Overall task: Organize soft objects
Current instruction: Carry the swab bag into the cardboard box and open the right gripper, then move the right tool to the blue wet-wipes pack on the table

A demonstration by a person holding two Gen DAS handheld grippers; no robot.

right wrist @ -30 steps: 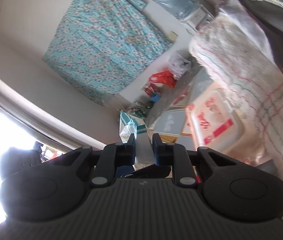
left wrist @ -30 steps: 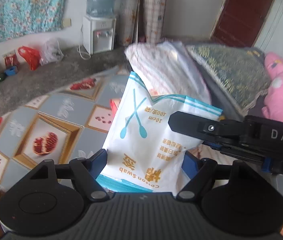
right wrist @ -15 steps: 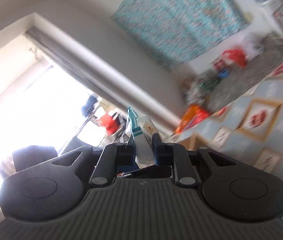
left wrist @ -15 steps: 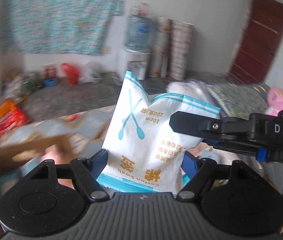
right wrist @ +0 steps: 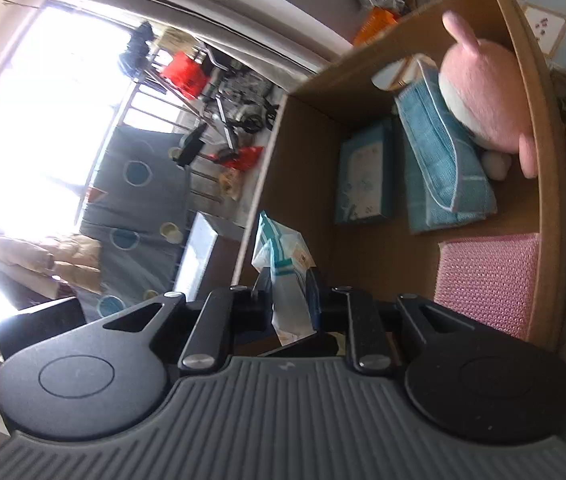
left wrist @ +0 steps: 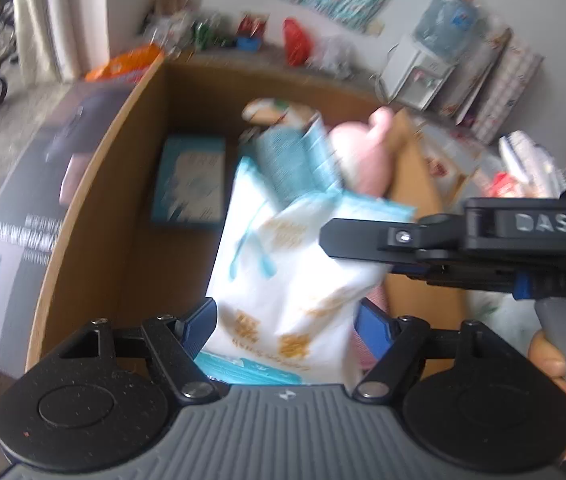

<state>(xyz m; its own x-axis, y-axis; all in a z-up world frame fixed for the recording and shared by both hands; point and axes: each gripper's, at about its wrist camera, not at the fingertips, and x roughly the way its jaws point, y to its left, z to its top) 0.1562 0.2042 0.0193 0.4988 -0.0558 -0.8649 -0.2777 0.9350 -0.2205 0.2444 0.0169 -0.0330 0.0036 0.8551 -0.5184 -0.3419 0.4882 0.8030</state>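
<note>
The cotton swab bag (left wrist: 283,280) was carried from over the patterned mat to above the open cardboard box (left wrist: 95,200) — so the drop-in step was judged close. It was gripped low between the wide-set jaws of the left gripper (left wrist: 287,320), which were closing slightly, while its top edge was pinched in the narrow jaws of the right gripper (right wrist: 293,300). Inside, a blue packet (right wrist: 363,172), folded blue towel (right wrist: 439,168), pink plush (right wrist: 483,100) and pink knitted cloth (right wrist: 487,280) were already packed — bare floor remained near the left wall.
</note>
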